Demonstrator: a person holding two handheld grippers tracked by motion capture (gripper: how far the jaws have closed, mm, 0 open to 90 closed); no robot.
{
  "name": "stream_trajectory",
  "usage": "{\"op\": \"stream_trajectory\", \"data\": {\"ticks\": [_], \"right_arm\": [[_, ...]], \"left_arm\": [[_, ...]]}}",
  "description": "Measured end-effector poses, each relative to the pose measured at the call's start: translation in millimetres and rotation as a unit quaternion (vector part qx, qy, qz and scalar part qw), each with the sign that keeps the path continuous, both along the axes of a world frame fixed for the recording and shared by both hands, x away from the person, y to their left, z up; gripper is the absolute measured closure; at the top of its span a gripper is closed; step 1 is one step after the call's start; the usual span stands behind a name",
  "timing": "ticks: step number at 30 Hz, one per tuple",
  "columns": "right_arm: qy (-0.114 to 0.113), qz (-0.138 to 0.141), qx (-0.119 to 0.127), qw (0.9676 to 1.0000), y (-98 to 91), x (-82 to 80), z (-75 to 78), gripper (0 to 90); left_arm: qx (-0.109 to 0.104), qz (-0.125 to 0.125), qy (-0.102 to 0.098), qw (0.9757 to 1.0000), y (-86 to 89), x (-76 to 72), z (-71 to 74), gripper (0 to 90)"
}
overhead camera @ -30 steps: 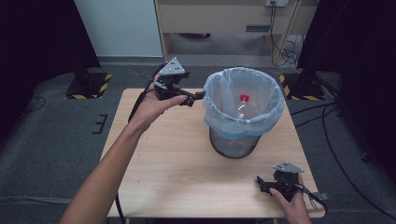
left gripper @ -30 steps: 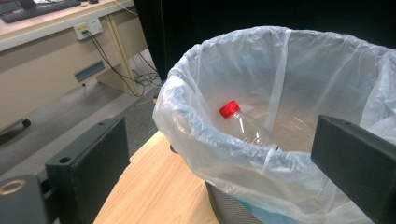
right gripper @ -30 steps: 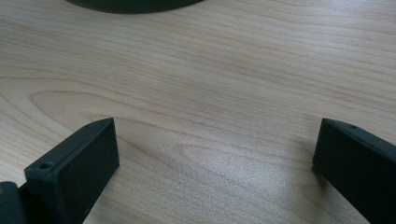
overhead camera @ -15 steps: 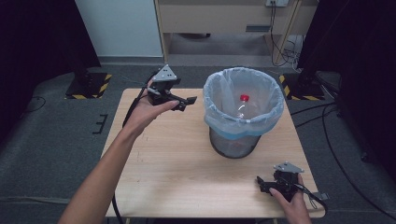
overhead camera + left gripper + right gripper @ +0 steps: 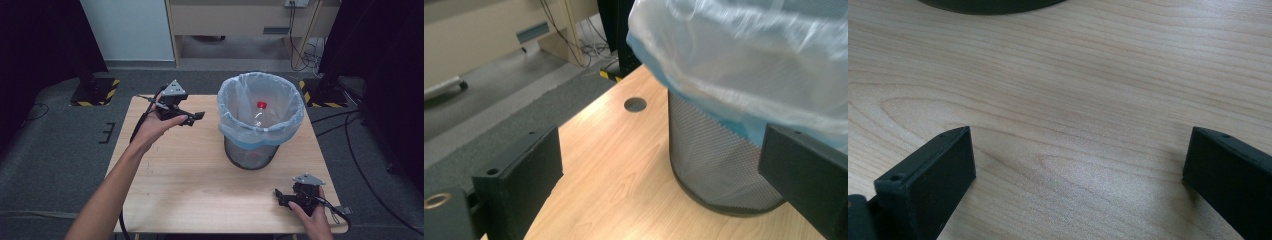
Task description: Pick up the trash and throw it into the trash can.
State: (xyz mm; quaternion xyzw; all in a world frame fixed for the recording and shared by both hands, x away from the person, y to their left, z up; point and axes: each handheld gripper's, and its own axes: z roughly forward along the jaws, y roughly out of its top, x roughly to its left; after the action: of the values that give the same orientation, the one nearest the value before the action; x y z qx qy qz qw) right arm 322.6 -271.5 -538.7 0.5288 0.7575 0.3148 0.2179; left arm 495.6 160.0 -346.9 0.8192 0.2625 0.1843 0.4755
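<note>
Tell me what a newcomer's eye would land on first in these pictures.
First, the black mesh waste bin lined with a pale blue plastic bag, standing right of centre on the light wooden table, with a clear plastic bottle with a red cap inside it. Next, the left gripper, open and empty, held just left of the bin. The right gripper, also open, sits low at the table's near right corner.

Setting: a lab or recording studio room. A light wooden table (image 5: 200, 190) with a round cable hole (image 5: 635, 104) stands on grey carpet (image 5: 60, 165). Black curtains (image 5: 35, 45) hang at both sides. Stand bases with yellow-black hazard tape (image 5: 95, 92) sit on the floor. Loose cables (image 5: 305, 47) run beneath a beige cabinet (image 5: 240, 17) at the rear wall.
</note>
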Motion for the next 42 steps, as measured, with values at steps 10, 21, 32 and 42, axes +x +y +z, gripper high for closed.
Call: {"op": "stream_trajectory", "data": {"ticks": [10,21,32,42], "right_arm": [[-0.001,0.000,-0.001,1.0000,-0.1,0.1,-0.1,0.3],[0.000,0.000,0.000,1.0000,0.0,0.0,0.0,0.3],[0.000,0.000,-0.001,1.0000,0.0,0.0,0.0,0.3],[0.000,0.000,0.000,1.0000,0.1,-0.1,0.0,0.3]], "left_arm": [[0.015,0.007,0.032,0.9994,5.2,-1.2,-41.0,2.9],[0.026,0.022,0.070,0.9970,11.3,-4.6,-84.8,3.3],[0.065,0.054,0.119,0.9893,19.7,-6.3,-142.9,4.0],[0.100,0.077,0.135,0.9828,20.0,-10.2,-179.1,4.7]]}}
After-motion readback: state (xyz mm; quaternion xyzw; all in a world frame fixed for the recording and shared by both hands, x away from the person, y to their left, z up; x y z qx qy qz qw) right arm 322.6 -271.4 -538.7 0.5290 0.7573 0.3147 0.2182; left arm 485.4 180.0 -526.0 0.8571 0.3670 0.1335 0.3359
